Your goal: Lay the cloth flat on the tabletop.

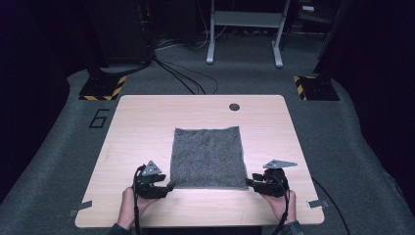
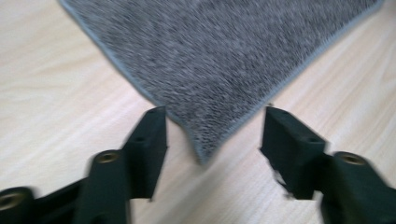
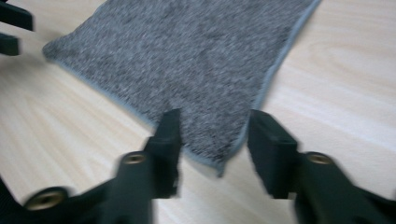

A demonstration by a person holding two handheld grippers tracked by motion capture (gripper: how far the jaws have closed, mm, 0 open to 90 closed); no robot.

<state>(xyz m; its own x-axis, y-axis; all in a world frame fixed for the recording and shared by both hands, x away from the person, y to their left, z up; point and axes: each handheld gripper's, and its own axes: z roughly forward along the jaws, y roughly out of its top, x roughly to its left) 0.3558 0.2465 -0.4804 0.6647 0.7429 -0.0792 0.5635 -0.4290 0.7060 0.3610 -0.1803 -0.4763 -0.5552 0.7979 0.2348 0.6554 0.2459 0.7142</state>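
So the left gripper [image 1: 169, 186] is held low over the table at the near left corner of the grey cloth [image 1: 208, 157], jaws spread apart. In the left gripper view that corner of the cloth [image 2: 205, 144] is seen poking in between the two black jaws, and neither pad is pressed on it, so nothing is pinched there. A gap of bare wood can be made out on both sides of the corner tip.

Same deal on the other side: the right gripper [image 1: 249, 183] is parked at the near right corner, jaws also spread. In the right gripper view the corner [image 3: 219, 154] is framed between the jaws, with the cloth's pale stitched edge running up and away on the right side. The pads are not closed on it.

Each gripper is gripped by a hand [image 1: 131, 204] coming in from the near edge, with the right hand [image 1: 283, 203] mirrored opposite.

The cloth itself is laid flat and roughly square, in the middle of the light wooden table [image 1: 142, 117], its near edge lined up between the two grippers. A small dark round hole [image 1: 234, 106] is seen in the tabletop near the far edge, well apart from the cloth. Both gripper views are a bit blurred.
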